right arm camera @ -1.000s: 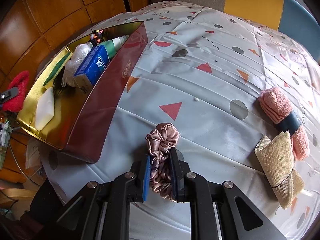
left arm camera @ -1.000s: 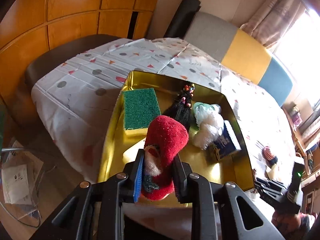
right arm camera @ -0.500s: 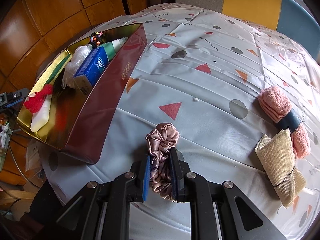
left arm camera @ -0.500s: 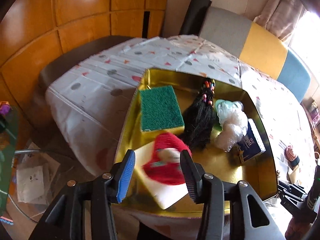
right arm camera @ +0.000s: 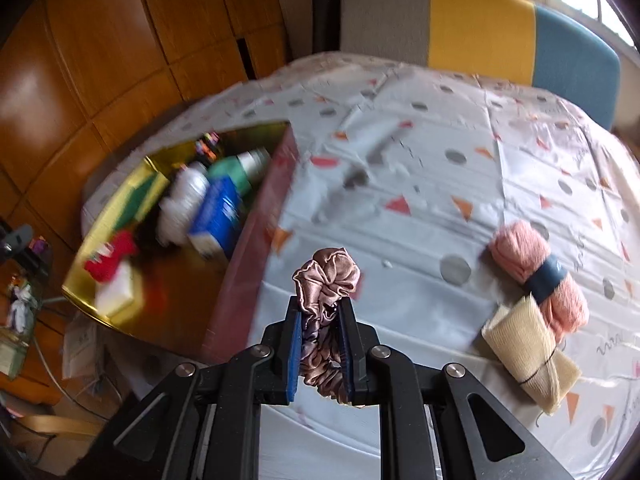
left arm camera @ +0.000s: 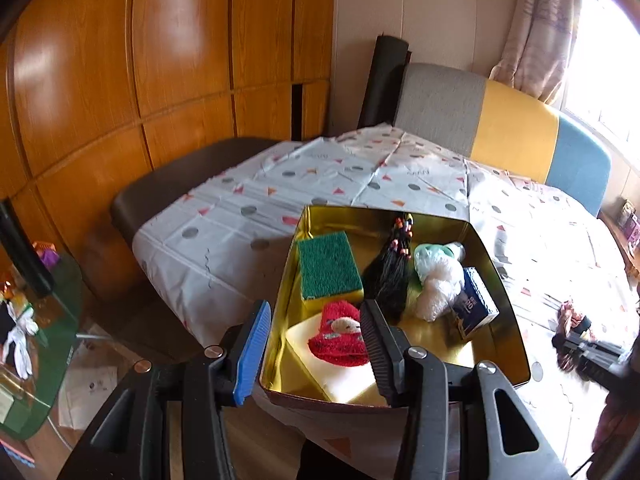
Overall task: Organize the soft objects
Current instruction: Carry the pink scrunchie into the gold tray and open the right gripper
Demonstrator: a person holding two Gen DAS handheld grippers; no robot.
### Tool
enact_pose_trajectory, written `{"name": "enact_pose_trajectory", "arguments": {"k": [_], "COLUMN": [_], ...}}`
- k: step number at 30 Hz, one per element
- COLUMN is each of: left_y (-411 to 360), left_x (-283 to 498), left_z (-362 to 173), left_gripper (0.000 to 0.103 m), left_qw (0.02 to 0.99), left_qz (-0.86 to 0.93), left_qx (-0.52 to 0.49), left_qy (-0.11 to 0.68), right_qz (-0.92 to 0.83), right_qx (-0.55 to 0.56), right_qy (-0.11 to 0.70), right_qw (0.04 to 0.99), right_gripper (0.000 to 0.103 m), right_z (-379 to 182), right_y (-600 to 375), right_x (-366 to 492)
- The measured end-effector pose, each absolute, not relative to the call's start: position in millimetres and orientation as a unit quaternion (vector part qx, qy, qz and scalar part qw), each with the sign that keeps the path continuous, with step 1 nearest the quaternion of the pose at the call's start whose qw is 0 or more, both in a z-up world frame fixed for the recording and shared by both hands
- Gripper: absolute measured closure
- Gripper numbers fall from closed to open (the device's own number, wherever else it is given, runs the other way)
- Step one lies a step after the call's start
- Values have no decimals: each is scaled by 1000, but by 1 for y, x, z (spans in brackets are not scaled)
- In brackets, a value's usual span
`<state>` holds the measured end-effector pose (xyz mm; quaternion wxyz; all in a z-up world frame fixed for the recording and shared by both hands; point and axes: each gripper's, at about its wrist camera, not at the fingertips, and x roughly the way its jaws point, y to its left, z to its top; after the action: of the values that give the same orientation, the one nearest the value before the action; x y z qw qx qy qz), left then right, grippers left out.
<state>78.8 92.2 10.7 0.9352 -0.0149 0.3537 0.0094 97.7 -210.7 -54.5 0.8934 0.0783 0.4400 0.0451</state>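
Observation:
The gold tin (left arm camera: 496, 276) sits at the table's near corner. In it lie a red fuzzy sock (left arm camera: 340, 338) on a white sponge (left arm camera: 336, 376), a green scrub sponge (left arm camera: 328, 266), a black beaded hair piece (left arm camera: 392, 276), a white plastic bundle (left arm camera: 438, 286) and a blue box (left arm camera: 474, 308). My left gripper (left arm camera: 314, 346) is open and empty, pulled back above the tin's near edge. My right gripper (right arm camera: 322, 336) is shut on a pink satin scrunchie (right arm camera: 326, 280), held above the tablecloth right of the tin (right arm camera: 248, 256).
A pink rolled towel with a dark band (right arm camera: 540, 272) and a beige rolled cloth (right arm camera: 528, 356) lie on the patterned tablecloth (right arm camera: 420, 184) at the right. A grey, yellow and blue chair back (left arm camera: 500, 128) stands beyond the table. Wooden panels are at left.
My left gripper opened and let go of the red sock, which now lies on the white sponge; the gripper then drew back and up. My right gripper lifted the scrunchie off the cloth.

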Motion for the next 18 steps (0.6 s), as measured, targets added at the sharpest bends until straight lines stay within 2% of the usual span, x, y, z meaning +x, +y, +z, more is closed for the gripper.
{"name": "enact_pose_trajectory", "arguments": {"k": [8,18], "left_y": [97,112], "left_x": [73,68], "left_z": [15,10], "left_gripper": [56,56], "left_qw": [936,935], "left_qz": [14,34], "left_qx": [-17,-22], "left_qy": [350,352], "right_qz": [151,205], "right_qx": [72,50], "right_qy": [420,486], "right_qw": [892,848], "right_gripper": [86,86], "right_z": [-14,-50], "right_y": [-140,-52], "right_x": [116,158]}}
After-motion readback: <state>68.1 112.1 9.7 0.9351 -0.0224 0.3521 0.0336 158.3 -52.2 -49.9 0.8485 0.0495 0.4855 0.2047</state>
